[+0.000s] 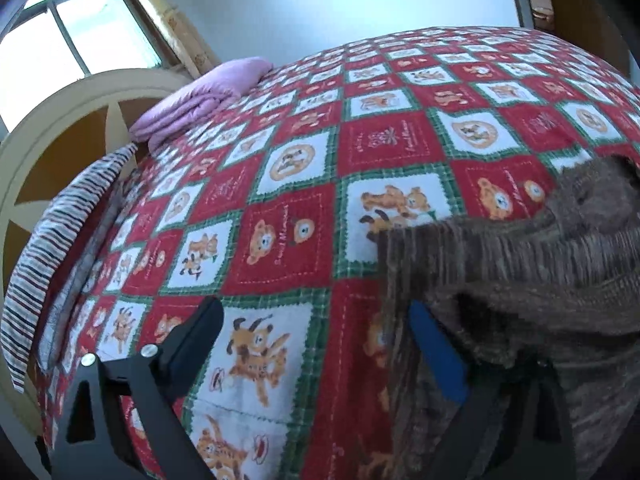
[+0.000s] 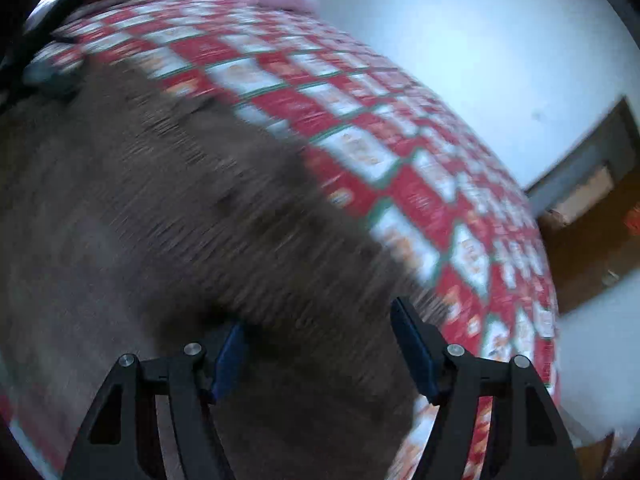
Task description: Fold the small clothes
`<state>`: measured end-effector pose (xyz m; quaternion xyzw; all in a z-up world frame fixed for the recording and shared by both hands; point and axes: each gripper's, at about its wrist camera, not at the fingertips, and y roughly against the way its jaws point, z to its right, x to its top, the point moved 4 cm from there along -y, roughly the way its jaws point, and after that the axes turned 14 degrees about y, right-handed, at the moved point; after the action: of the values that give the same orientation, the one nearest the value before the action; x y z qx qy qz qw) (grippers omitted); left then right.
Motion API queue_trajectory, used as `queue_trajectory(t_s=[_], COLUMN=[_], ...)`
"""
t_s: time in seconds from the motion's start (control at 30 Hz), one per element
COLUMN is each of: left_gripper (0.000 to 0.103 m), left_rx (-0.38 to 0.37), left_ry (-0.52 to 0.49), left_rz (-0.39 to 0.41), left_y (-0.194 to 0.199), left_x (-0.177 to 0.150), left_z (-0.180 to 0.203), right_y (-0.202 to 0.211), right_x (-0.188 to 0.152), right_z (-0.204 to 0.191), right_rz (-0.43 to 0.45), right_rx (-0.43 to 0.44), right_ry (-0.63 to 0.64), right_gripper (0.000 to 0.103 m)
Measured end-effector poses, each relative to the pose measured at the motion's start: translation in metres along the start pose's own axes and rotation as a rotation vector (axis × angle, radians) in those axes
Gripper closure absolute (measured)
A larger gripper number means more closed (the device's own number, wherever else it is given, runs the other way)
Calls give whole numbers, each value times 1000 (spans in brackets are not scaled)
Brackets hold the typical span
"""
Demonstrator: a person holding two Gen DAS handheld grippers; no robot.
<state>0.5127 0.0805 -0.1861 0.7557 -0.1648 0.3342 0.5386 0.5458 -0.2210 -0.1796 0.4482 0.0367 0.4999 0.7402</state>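
A brown knitted garment (image 1: 520, 264) lies on a red, white and green checked quilt (image 1: 280, 220) with cartoon animals. In the left wrist view my left gripper (image 1: 316, 312) stands open. Bare quilt shows between its fingers, and the garment's edge drapes over the right finger's blue pad (image 1: 436, 352). The right wrist view is blurred by motion. There the garment (image 2: 160, 200) fills the left and middle, and my right gripper (image 2: 320, 316) hangs open over it. Brown cloth spans the gap and partly covers the left pad (image 2: 230, 356). I see no pinch.
A folded pink blanket (image 1: 200, 100) lies at the far end of the bed, beside a cream headboard (image 1: 60, 120) with a striped cloth (image 1: 52, 240) over it. A window (image 1: 60, 20) is behind. The quilt (image 2: 360, 148) falls away toward a wall and a dark wooden door (image 2: 592, 208).
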Motion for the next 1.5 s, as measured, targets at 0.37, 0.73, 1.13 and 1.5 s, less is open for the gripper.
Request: queue_trajectory(t_s=[0.37, 0.73, 1.13, 1.5], left_gripper=[7, 7, 2, 1], left_rx=[-31, -210, -160, -122], left_ry=[104, 177, 105, 135], left_rz=[-36, -15, -40, -68], left_y=[9, 75, 71, 74], left_x=[-15, -79, -99, -117], left_z=[-32, -80, -61, -69], right_y=[8, 55, 75, 51], right_x=[-15, -140, -161, -64], right_z=[67, 43, 6, -8], right_rz=[5, 46, -51, 3], right_rx=[-168, 250, 198, 259], right_ry=[-200, -618, -615, -503], right_gripper=[33, 33, 49, 49])
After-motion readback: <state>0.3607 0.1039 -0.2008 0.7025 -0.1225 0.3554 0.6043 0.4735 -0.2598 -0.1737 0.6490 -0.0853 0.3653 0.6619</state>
